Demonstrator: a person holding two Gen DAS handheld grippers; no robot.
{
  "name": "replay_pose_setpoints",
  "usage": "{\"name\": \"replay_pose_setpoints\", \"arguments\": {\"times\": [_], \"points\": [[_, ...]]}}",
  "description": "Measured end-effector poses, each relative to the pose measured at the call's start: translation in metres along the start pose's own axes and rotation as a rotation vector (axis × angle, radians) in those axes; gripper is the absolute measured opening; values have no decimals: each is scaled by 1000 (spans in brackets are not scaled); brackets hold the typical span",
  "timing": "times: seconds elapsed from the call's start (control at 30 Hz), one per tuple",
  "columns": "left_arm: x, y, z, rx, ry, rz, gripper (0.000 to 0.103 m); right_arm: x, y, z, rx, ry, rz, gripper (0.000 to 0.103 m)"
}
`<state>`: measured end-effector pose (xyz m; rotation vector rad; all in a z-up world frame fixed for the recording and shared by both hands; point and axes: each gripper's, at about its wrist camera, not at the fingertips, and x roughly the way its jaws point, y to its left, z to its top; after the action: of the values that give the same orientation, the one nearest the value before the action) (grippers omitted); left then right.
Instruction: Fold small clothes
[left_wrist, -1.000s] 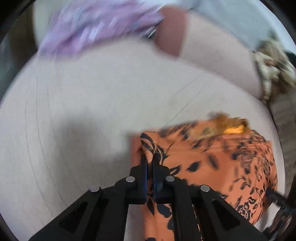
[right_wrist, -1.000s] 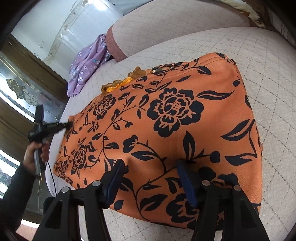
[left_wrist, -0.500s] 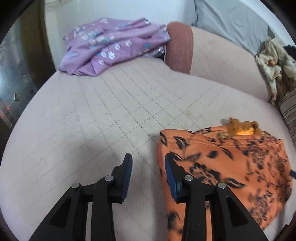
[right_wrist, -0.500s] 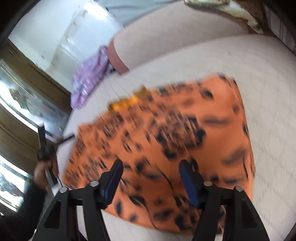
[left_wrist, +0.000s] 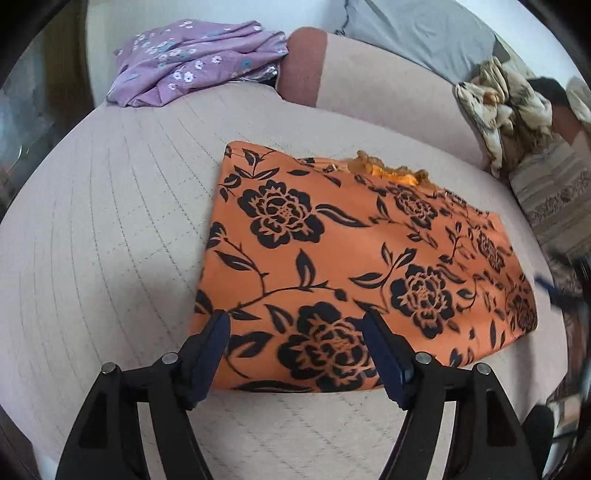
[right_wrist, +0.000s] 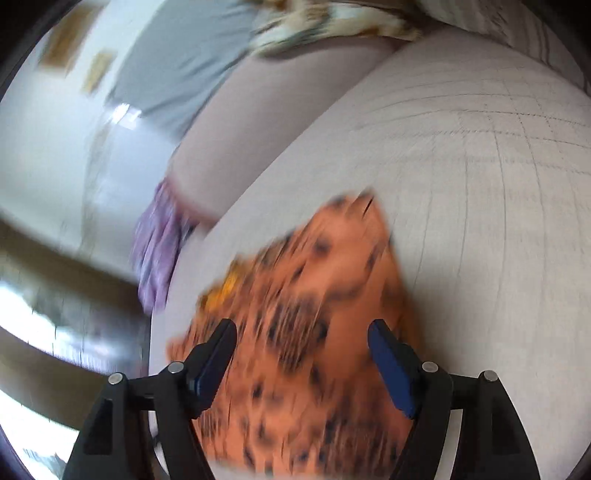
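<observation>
An orange garment with black flowers (left_wrist: 354, 258) lies folded flat on the pale quilted cushion (left_wrist: 110, 240). A bit of yellow-orange frill shows at its far edge. My left gripper (left_wrist: 295, 332) is open and empty, its jaws wide apart above the garment's near edge. My right gripper (right_wrist: 303, 339) is open and empty above the same garment (right_wrist: 314, 314), which is blurred by motion in the right wrist view. A blurred blue-tipped shape at the right edge of the left wrist view may be the right gripper.
A crumpled purple flowered cloth (left_wrist: 195, 62) lies at the cushion's far left, also in the right wrist view (right_wrist: 159, 240). A pink backrest (left_wrist: 369, 85), a grey pillow (left_wrist: 417, 33) and a cream patterned cloth pile (left_wrist: 506, 103) stand behind.
My left gripper let go of the garment's corner, opened wide and drew back over its near edge. My right gripper stayed open and swung away quickly, blurring its view.
</observation>
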<state>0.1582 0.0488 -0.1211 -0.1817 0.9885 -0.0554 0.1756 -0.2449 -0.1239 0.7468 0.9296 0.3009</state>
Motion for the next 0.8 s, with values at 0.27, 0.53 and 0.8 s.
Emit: {"name": "replay_pose_setpoints", "arguments": {"times": [0.27, 0.53, 0.8], "points": [[-30, 3, -14, -47, -11, 70, 75, -9, -68, -77, 255, 27, 125, 68], [-63, 11, -26, -89, -62, 81, 80, -42, -9, -117, 12, -44, 47, 91], [-74, -1, -34, -65, -73, 83, 80, -39, -17, -155, 17, 14, 65, 91]]}}
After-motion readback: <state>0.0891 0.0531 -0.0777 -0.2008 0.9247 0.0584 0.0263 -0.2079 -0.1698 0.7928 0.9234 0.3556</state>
